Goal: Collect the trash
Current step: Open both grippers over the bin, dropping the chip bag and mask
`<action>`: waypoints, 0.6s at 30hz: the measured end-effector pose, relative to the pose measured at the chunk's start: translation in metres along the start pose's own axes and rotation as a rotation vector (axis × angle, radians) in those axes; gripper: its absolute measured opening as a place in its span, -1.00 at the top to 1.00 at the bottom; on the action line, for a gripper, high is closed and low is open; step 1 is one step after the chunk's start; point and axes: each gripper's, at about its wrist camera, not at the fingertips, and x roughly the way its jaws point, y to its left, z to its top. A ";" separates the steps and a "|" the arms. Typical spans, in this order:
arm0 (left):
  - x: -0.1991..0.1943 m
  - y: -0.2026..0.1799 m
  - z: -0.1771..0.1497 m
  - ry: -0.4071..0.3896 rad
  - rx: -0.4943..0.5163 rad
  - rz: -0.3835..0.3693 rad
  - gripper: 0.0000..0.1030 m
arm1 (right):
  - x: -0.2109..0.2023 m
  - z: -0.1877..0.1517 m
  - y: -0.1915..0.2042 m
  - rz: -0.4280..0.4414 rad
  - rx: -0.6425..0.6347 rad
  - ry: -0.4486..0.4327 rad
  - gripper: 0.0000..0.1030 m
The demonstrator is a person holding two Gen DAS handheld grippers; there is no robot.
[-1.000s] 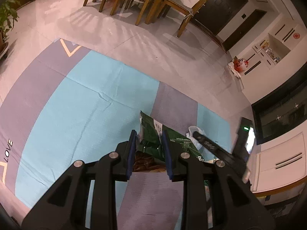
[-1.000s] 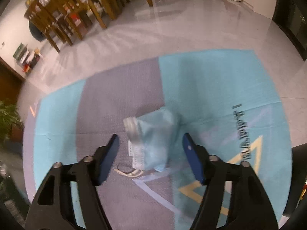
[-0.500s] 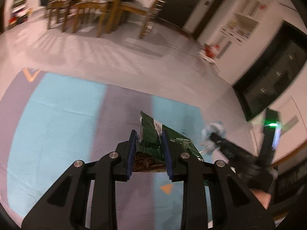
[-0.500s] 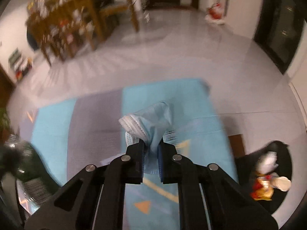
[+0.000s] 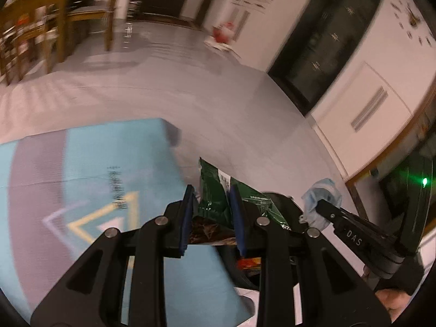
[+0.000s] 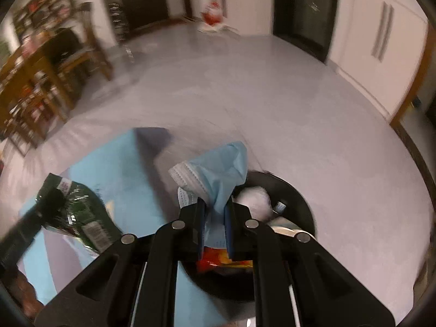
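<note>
My left gripper (image 5: pixel 212 194) is shut on a green snack bag (image 5: pixel 215 196) and holds it in the air beside the black trash bin (image 5: pixel 283 207). The bag also shows at the left of the right wrist view (image 6: pixel 81 215). My right gripper (image 6: pixel 215 204) is shut on a blue face mask (image 6: pixel 223 169) and holds it over the near rim of the bin (image 6: pixel 297 193). The mask and right gripper show in the left wrist view (image 5: pixel 323 193). The bin holds a crumpled white wad (image 6: pixel 254 199), a red-orange wrapper (image 6: pixel 218 259) and a paper cup (image 6: pixel 286 230).
A blue and grey floor mat (image 5: pixel 95 169) lies left of the bin, with its corner (image 6: pixel 152 133) ahead. Pale tiled floor (image 6: pixel 272 109) stretches beyond. Wooden chairs and a table (image 6: pixel 41 81) stand far left. White cabinets (image 6: pixel 381 54) line the right wall.
Both grippers swung right from over the mat to the bin. One second ago the right gripper was open around the mask on the mat; it has since shut on it and lifted it.
</note>
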 end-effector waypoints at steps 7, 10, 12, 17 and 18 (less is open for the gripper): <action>0.071 -0.055 -0.025 0.129 0.065 -0.051 0.47 | 0.016 -0.001 -0.043 0.005 0.106 0.079 0.73; 0.092 -0.068 -0.033 0.168 0.073 -0.060 0.33 | 0.027 -0.004 -0.060 0.019 0.136 0.132 0.67; 0.101 -0.069 -0.034 0.179 0.087 -0.062 0.00 | 0.027 -0.004 -0.063 0.020 0.140 0.141 0.40; 0.104 -0.073 -0.036 0.170 0.107 -0.064 -0.63 | 0.015 -0.005 -0.072 0.046 0.160 0.115 -0.19; 0.103 -0.073 -0.037 0.165 0.105 -0.066 -0.68 | 0.013 -0.004 -0.072 0.045 0.164 0.108 -0.35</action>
